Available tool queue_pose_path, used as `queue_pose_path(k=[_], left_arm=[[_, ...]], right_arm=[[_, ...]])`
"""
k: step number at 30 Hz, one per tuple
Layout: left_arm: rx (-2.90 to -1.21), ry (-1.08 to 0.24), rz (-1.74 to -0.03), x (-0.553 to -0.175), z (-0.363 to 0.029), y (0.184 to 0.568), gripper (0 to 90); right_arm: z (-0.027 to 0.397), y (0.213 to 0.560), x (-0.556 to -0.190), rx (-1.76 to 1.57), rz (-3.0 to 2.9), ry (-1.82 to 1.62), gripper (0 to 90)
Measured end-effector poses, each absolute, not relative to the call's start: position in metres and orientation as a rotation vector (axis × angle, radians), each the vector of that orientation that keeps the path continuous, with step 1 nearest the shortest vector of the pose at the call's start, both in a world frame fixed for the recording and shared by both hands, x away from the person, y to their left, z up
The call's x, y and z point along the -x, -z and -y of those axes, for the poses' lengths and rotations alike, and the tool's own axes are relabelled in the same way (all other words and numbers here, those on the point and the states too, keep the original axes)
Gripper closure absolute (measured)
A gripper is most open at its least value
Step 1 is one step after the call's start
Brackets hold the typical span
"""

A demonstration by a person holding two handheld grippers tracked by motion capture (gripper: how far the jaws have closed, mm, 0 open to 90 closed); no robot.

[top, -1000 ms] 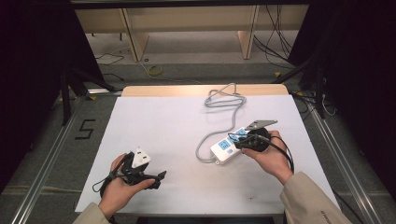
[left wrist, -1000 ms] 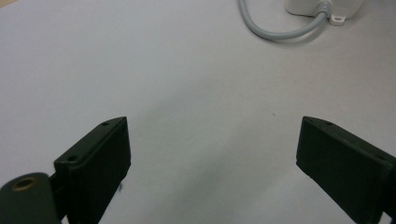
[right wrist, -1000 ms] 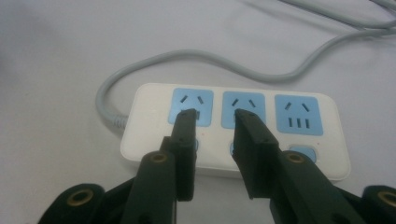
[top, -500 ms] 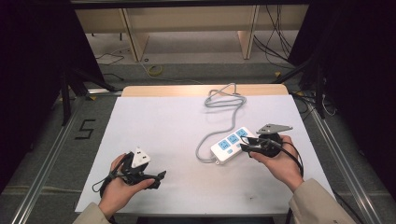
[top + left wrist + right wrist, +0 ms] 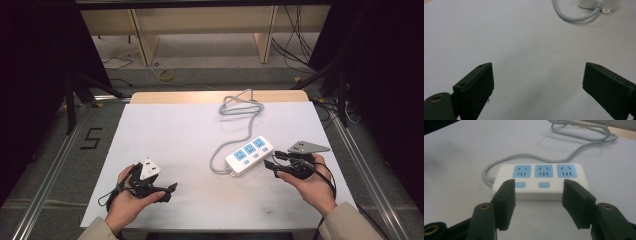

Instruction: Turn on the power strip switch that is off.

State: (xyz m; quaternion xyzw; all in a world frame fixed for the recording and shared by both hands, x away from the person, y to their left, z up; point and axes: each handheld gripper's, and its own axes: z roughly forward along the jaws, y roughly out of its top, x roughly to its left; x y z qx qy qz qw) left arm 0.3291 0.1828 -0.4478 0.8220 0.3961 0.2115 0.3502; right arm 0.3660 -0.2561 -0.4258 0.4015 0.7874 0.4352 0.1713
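Observation:
A white power strip (image 5: 249,155) with three blue sockets lies right of centre on the white table (image 5: 190,130). Its grey cable (image 5: 241,106) runs back to a loose coil near the far edge. My right gripper (image 5: 270,166) is just right of the strip, open and apart from it. In the right gripper view the strip (image 5: 534,173) lies beyond the open right gripper (image 5: 539,183), with its front side facing the jaws. My left gripper (image 5: 169,192) rests at the near left, wide open. In its own view the left gripper (image 5: 539,68) spans bare table, with the strip's cable end (image 5: 596,5) far off.
The white sheet covers a wooden tabletop whose far edge (image 5: 215,96) shows. Metal rails (image 5: 50,165) run along both sides of the table. Shelving legs and loose floor cables (image 5: 165,75) lie beyond the far edge.
My right gripper has drawn back to the right and toward the person, off the power strip's end. The strip now lies free. The left gripper has not moved.

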Motion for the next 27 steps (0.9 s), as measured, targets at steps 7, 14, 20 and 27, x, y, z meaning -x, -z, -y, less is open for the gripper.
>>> queue_pose_path(k=[7,14,20,27], left_arm=[[-2.130,-0.550,-1.023,-0.329,-0.183,0.448,9.7],[-2.130,-0.549,-1.022,-0.329,-0.183,0.447,9.7],[-2.130,-0.549,-1.019,-0.329,-0.182,0.447,9.7],[-2.131,-0.546,-1.018,-0.329,-0.181,0.447,9.7]], right_arm=[[0.267,0.428,-0.353,-1.141,-2.201,-1.262,38.2],[0.272,0.432,-0.344,-1.138,-2.189,-1.259,34.3],[0.275,0.432,-0.342,-1.141,-2.160,-1.275,32.5],[0.275,0.434,-0.342,-1.144,-2.164,-1.269,32.3]])
